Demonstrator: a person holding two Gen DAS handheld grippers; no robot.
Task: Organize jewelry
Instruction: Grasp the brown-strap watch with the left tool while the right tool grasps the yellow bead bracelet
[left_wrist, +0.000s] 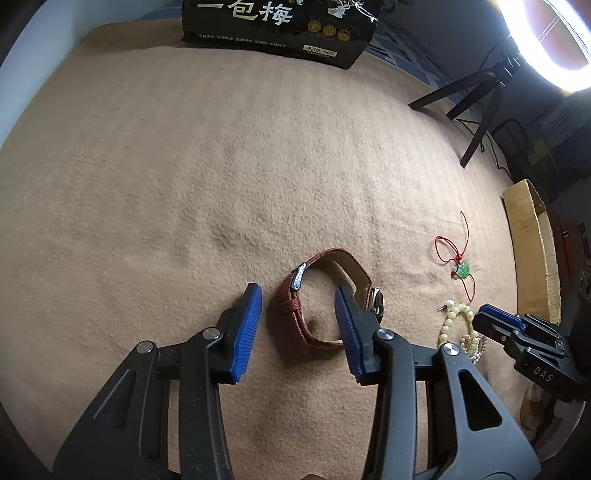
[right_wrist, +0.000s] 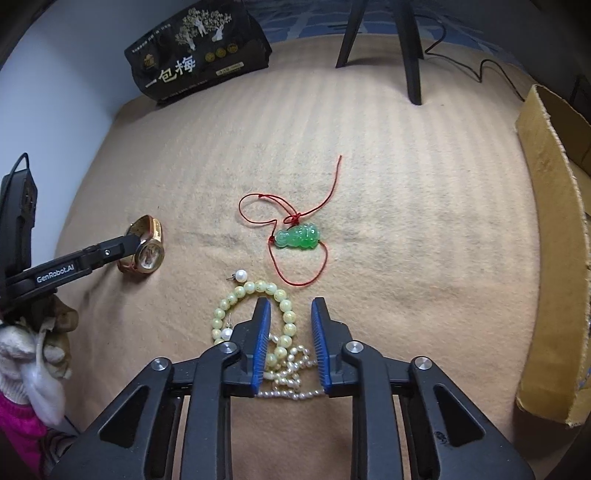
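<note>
A: Which step is shown?
B: Pick-up. My left gripper (left_wrist: 299, 328) straddles the watch (left_wrist: 325, 302) strap on the tan surface (left_wrist: 184, 184), pads not yet pressing. My right gripper (right_wrist: 290, 343) straddles the bead bracelet (right_wrist: 258, 314), also unclamped.
A: Next?
B: Probably close both, then lift.
</note>
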